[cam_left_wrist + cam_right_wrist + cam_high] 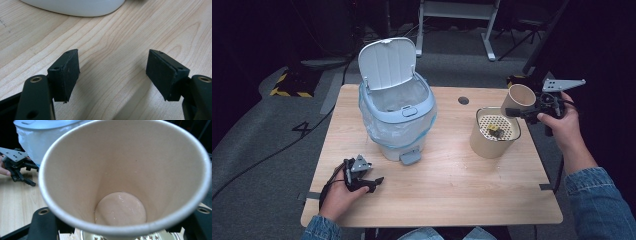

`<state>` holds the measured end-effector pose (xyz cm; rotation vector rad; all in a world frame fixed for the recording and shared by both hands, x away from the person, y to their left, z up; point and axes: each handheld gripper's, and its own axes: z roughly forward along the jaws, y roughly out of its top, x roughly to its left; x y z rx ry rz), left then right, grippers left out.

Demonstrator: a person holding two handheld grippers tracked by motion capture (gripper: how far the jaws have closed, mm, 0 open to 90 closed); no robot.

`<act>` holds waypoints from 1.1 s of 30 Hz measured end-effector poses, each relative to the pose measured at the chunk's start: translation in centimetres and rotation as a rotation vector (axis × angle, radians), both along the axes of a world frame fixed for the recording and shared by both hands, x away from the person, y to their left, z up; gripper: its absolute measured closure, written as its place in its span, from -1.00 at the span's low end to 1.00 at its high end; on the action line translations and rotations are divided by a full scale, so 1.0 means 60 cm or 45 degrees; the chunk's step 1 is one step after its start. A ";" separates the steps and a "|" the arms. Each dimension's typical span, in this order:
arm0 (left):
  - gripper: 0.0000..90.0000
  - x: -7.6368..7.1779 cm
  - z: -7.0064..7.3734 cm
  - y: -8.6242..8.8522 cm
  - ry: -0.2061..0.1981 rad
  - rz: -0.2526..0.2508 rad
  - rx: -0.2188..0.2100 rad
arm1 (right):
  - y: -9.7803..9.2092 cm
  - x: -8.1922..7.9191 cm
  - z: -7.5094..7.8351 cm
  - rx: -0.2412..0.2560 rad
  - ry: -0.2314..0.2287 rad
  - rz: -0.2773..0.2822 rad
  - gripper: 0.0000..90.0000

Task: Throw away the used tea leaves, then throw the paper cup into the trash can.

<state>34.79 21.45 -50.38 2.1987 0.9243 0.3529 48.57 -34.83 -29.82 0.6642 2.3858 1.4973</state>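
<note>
we hold the paper cup [518, 98] clamped in the right gripper [532, 111], tipped on its side above the strainer pot [493, 135]. its long axis runs toward the pedal bin [396, 112], which lies well to our left with its lid up. the left gripper [368, 182] rests on the table [447, 185], jaws apart, holding nothing, nearer the bin.

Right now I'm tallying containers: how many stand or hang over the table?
3: the bin at left, the strainer pot at right, and a paper cup held above it.
</note>
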 end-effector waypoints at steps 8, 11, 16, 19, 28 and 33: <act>-0.40 0.000 0.000 0.000 0.001 -0.001 -0.001 | 0.041 -0.003 0.024 -0.028 -0.015 0.043 -0.34; -0.40 0.000 0.000 0.000 0.001 -0.002 -0.001 | 0.056 -0.005 0.034 -0.034 -0.030 0.059 -0.34; -0.40 0.000 0.000 0.000 -0.001 -0.001 0.003 | 0.091 -0.005 0.053 -0.032 -0.029 0.104 -0.34; -0.39 -0.001 0.000 0.000 -0.003 0.000 0.007 | 0.117 -0.003 0.062 -0.022 -0.034 0.130 -0.34; -0.40 -0.001 0.000 0.000 0.000 -0.005 0.005 | 0.221 0.011 0.090 -0.025 -0.031 0.220 -0.35; -0.40 -0.001 0.000 0.000 -0.002 -0.003 0.007 | 0.275 0.025 0.097 0.027 -0.016 0.245 -0.35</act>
